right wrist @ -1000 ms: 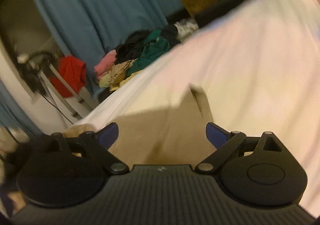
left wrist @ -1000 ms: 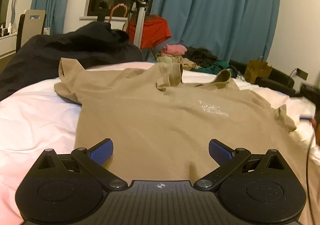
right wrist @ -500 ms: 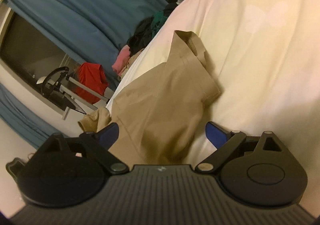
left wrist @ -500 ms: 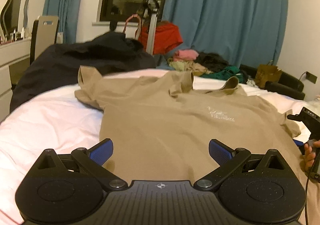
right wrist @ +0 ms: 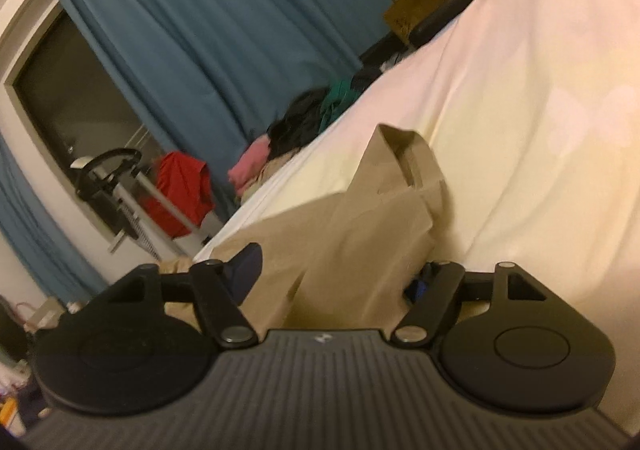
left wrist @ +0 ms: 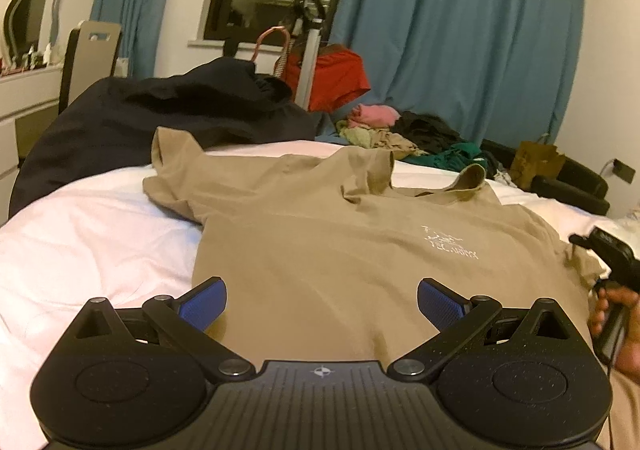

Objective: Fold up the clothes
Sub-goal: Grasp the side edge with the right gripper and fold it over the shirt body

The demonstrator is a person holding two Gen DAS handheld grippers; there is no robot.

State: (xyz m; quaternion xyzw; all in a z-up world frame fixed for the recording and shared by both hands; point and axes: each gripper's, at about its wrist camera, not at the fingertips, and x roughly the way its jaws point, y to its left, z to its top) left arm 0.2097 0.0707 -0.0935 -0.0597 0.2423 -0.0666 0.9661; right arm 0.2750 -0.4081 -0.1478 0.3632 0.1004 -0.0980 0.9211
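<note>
The tan T-shirt [left wrist: 328, 250] lies rumpled on the white bed [left wrist: 80, 234], left gripper [left wrist: 322, 300] spread, right gripper [right wrist: 340, 274] closing around its sleeve.

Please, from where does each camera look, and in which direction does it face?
Left wrist: sits on the left tool, faces across the tan T-shirt toward the curtains; a hand shows at right.
Right wrist: sits on the right tool, tilted, faces the shirt's sleeve; its jaws are closing around it.
Shared: T-shirt, curtains, red garment.

right gripper [right wrist: 332, 274] closing | tan shirt [right wrist: 360, 234] sleeve between jaws | white bed [right wrist: 540, 89]
</note>
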